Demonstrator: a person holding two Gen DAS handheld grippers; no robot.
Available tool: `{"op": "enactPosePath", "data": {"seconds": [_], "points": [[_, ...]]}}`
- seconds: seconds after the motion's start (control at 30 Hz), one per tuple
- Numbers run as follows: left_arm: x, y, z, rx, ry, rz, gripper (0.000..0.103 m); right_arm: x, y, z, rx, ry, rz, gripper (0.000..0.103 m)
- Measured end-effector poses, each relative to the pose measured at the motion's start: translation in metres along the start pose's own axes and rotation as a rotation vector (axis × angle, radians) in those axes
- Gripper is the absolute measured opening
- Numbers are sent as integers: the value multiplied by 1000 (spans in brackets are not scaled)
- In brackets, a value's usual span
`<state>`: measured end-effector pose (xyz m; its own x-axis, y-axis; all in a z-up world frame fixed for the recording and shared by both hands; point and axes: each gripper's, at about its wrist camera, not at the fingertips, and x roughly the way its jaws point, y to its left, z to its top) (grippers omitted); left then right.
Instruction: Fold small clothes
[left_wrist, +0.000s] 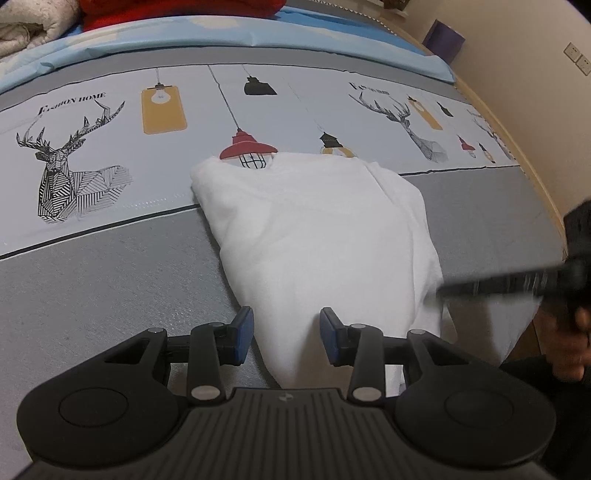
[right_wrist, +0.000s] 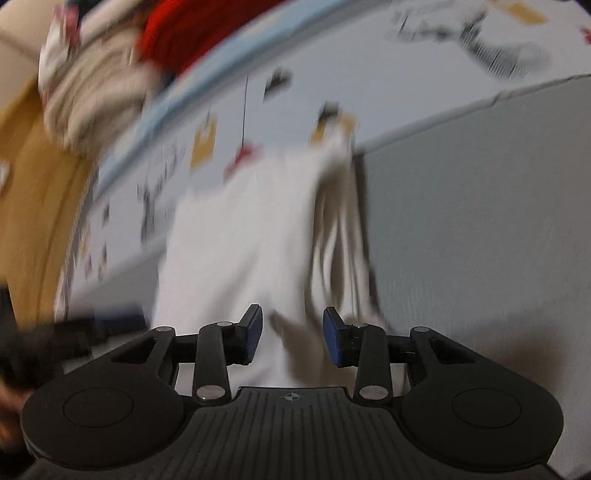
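Note:
A small white garment (left_wrist: 317, 236) lies partly folded on the grey and printed bed cover (left_wrist: 110, 280). My left gripper (left_wrist: 286, 338) is open, its blue pads on either side of the garment's near left edge, holding nothing. My right gripper (right_wrist: 291, 338) is open over the garment's near end (right_wrist: 243, 236); its view is blurred by motion. The right gripper also shows in the left wrist view as a dark blurred shape (left_wrist: 517, 282) at the garment's right edge.
A red cloth (left_wrist: 177, 11) and a cream blanket (left_wrist: 26, 26) lie at the far side of the bed. A light blue sheet (left_wrist: 258, 33) borders the cover. A beige wall (left_wrist: 535, 92) and the wooden bed edge (left_wrist: 546, 192) run along the right.

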<state>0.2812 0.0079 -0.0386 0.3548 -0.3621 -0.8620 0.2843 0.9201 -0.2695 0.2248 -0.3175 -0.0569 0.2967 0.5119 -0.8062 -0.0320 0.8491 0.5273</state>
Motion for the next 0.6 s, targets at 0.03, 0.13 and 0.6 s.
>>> {"op": "enactPosePath", "data": {"seconds": [0.03,0.13,0.6], "points": [[0,0,0,-1,-1,3,44,5,1,-4,-10,33,-26,39],[-1,0,-2,-2,2,11,44,20,3,-10,-12,92,-60,39],[-22,-4,-9,-18,-72,-30,44,-93,37,-17,-227,-350,230,6]]}}
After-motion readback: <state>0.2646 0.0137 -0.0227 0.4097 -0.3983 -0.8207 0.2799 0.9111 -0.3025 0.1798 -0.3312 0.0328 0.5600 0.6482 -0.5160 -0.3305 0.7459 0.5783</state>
